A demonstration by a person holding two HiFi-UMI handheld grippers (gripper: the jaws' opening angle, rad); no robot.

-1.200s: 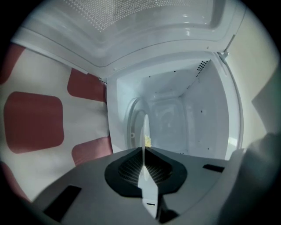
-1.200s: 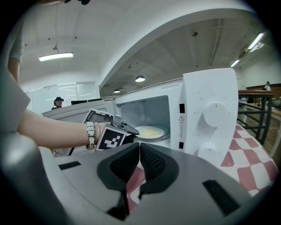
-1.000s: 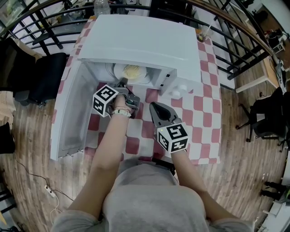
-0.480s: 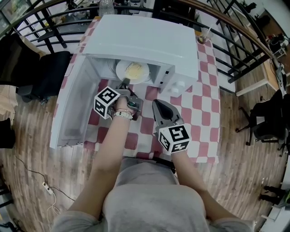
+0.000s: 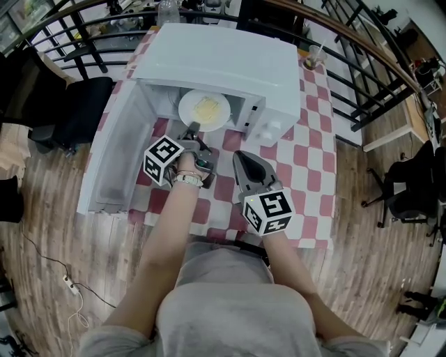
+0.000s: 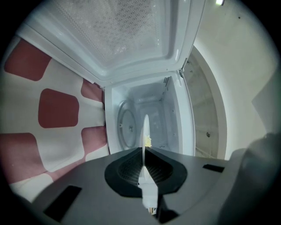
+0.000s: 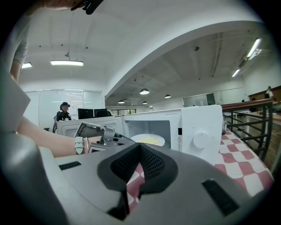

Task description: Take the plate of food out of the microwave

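The white microwave [image 5: 223,63] stands on the red-and-white checked table [image 5: 310,174] with its door [image 5: 111,164] swung open to the left. A white plate [image 5: 203,110] with yellow food sticks partly out of the cavity mouth. My left gripper [image 5: 193,128] is shut on the plate's near rim. In the left gripper view the plate [image 6: 145,127] shows edge-on between the closed jaws of that gripper [image 6: 144,154]. My right gripper [image 5: 241,157] hovers over the table to the right, shut and holding nothing. The right gripper view shows its closed jaws [image 7: 139,147] and the plate [image 7: 148,139].
A cup with a straw [image 5: 311,56] stands at the table's back right corner and a bottle [image 5: 167,10] behind the microwave. Black railings [image 5: 362,77] ring the table. Chairs stand on the wooden floor at left [image 5: 66,115] and right [image 5: 408,181].
The plate has slid further out of the microwave toward me with the left gripper still shut on its rim. The right gripper has stayed in place.
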